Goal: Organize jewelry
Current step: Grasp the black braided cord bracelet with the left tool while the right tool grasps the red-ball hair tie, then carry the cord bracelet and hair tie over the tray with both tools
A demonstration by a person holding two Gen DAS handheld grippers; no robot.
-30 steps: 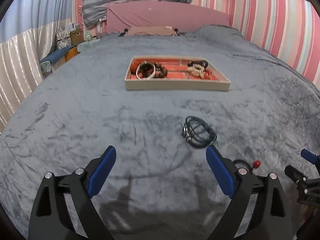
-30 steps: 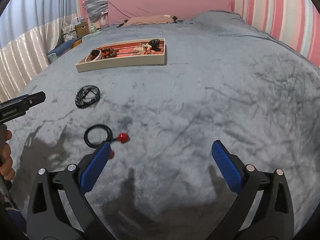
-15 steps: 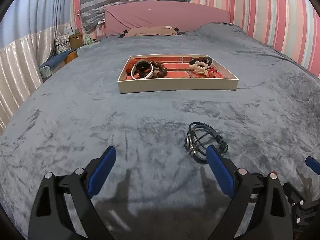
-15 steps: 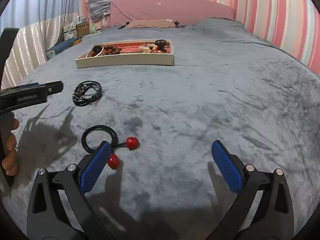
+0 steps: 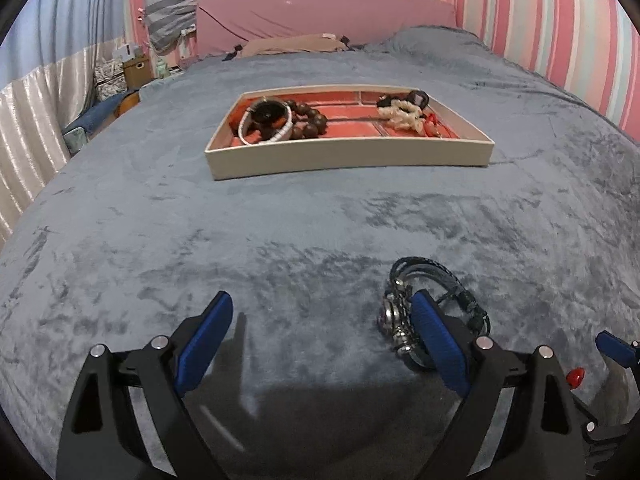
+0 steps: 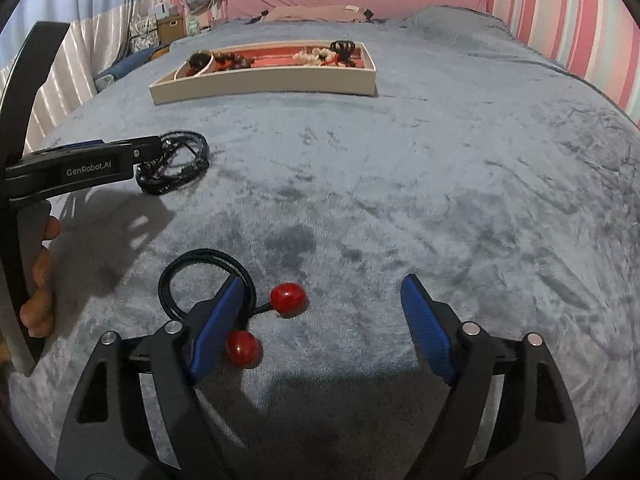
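A jewelry tray [image 5: 348, 154] sits far back on the blanket-covered bed [image 5: 160, 220], the pillows [image 5: 324, 12] behind it. In its left compartment lie a beaded bracelet [image 5: 308, 120] and a bangle [image 5: 264, 130] — at its right end, a hair tie [image 5: 402, 114]. Nearer lies a braided cord bracelet [image 6: 176, 166], left of centre, and nearest — to its right — a hair tie with two balls [image 6: 224, 292].

Grey plush bed [image 5: 160, 240] with a cream jewelry tray [image 5: 348, 156], black braided bracelet [image 5: 440, 280], cherry hair tie [image 6: 200, 276].
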